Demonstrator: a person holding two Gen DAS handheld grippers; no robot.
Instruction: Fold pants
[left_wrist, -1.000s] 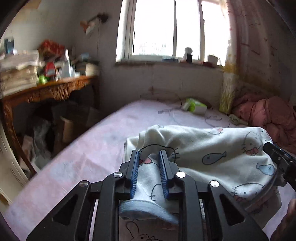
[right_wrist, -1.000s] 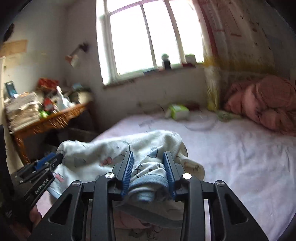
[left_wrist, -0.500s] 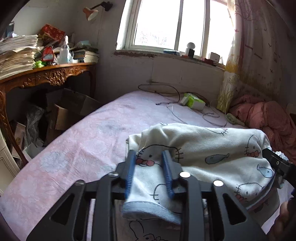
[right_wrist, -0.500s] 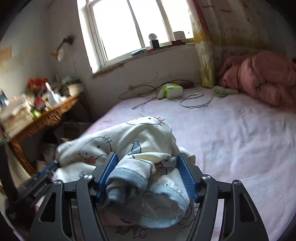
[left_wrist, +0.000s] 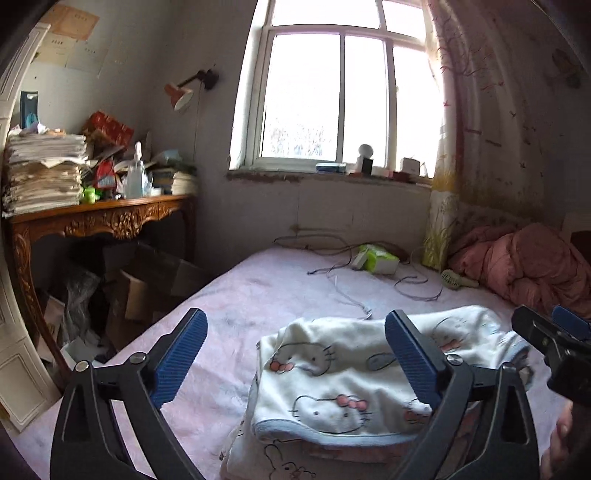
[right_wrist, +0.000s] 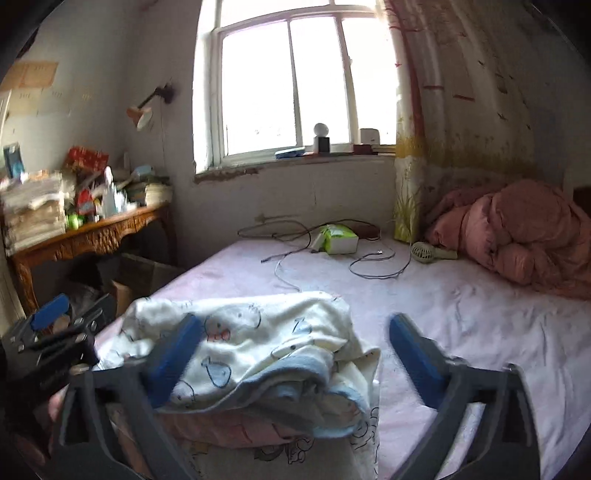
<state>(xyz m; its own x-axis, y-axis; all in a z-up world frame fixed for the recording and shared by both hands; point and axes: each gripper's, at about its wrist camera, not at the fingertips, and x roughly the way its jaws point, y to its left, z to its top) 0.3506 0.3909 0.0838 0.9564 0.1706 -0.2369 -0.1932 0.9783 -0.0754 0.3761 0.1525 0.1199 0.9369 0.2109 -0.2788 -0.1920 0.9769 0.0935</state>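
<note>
White cartoon-print pants (left_wrist: 332, 387) with a pale blue cuff lie in a folded heap on the pink bed (left_wrist: 258, 295). My left gripper (left_wrist: 295, 332) hangs just above their left part with its jaws opening wide, and no pad touches the cloth. My right gripper (right_wrist: 295, 328) hovers over the pants (right_wrist: 258, 332) at their right end, jaws also opening, nothing pressed between them. Each gripper shows at the edge of the other's view: the right gripper (left_wrist: 554, 350) and the left gripper (right_wrist: 55, 332).
Cables (left_wrist: 343, 284), a green-and-white pack (left_wrist: 376, 260) and a small hand fan (right_wrist: 428, 253) lie further up the bed. A pink quilt (right_wrist: 517, 240) is bunched at the far right. A carved wooden desk (left_wrist: 103, 218) with paper stacks and cardboard boxes (left_wrist: 144, 288) stands to the left.
Both grippers were shut on the cuff end of the pants; now both have spread wide and let go. The pants have settled on the bed, and both grippers have risen and drawn back.
</note>
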